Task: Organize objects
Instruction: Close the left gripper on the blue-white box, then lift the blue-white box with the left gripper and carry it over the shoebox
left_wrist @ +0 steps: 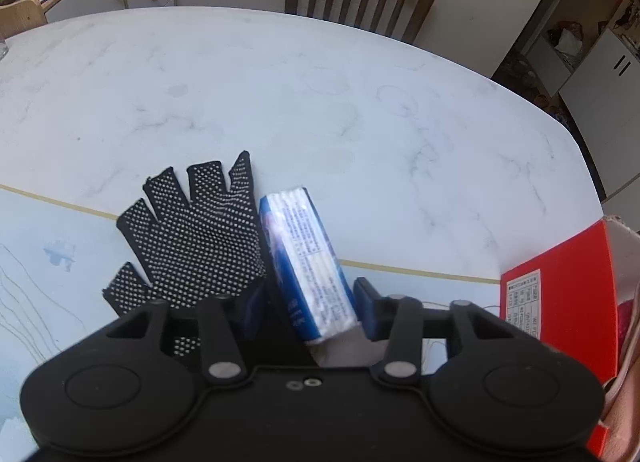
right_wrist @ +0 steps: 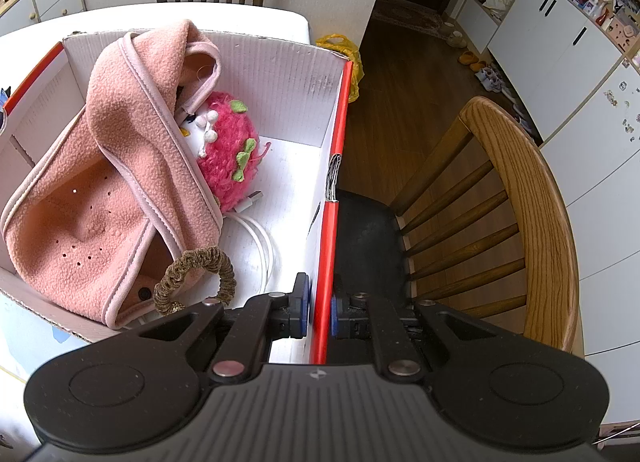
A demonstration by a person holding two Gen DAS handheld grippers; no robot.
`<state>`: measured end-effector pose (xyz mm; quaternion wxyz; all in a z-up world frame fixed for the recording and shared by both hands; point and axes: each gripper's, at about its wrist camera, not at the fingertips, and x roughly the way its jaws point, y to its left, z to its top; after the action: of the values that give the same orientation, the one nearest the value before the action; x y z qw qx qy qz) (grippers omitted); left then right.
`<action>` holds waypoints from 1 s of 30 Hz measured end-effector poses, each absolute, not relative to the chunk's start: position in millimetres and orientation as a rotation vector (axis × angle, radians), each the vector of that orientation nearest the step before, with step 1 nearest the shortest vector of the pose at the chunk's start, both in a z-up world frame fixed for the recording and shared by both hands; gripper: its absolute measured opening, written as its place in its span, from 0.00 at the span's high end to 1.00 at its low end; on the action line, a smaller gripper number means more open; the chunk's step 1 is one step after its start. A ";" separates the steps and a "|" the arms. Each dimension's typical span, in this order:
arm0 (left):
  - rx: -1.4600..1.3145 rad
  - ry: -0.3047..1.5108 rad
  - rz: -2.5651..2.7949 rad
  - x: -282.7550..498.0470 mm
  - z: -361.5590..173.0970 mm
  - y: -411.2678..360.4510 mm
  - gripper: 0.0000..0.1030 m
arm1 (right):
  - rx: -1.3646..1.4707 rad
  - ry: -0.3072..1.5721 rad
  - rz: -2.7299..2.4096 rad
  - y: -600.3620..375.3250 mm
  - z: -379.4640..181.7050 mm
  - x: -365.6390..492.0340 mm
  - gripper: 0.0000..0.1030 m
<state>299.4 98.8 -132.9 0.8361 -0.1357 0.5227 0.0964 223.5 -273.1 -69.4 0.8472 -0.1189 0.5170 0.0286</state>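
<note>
Down on the marble table [left_wrist: 360, 110], the left gripper [left_wrist: 308, 302] pinches a blue-and-white tissue pack [left_wrist: 308, 262] beside a dotted black glove [left_wrist: 196, 238]; right gripper [right_wrist: 320, 314] clamps the red box's [right_wrist: 280, 74] near-right wall.

1. The left gripper [left_wrist: 308, 294] points steeply down, its jaws partly apart around a tissue pack [left_wrist: 308, 258].
2. Its right-hand finger [left_wrist: 366, 302] lies against the pack. Whether the left-hand finger [left_wrist: 252, 302] touches it is hidden.
3. The right gripper [right_wrist: 318, 302] also points steeply down, its jaws clamped on a cardboard box wall [right_wrist: 326, 246], one finger on each side.
</note>
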 end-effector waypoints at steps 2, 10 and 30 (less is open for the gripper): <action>-0.269 1.103 0.208 298.1 -129.2 99.1 0.63 | -0.251 1.090 0.061 -273.1 -69.3 223.5 0.90; -0.206 1.082 0.178 295.9 -115.8 100.1 0.74 | -0.264 1.084 0.063 -270.8 -70.7 221.6 0.89; -0.180 1.072 0.013 249.5 -100.7 77.2 0.76 | -0.267 1.082 0.063 -269.7 -69.5 221.8 0.89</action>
<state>249.5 77.2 -100.7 0.8558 -0.0855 0.5101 0.0064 221.8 -269.7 -69.5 0.8481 -0.1268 0.5135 0.0297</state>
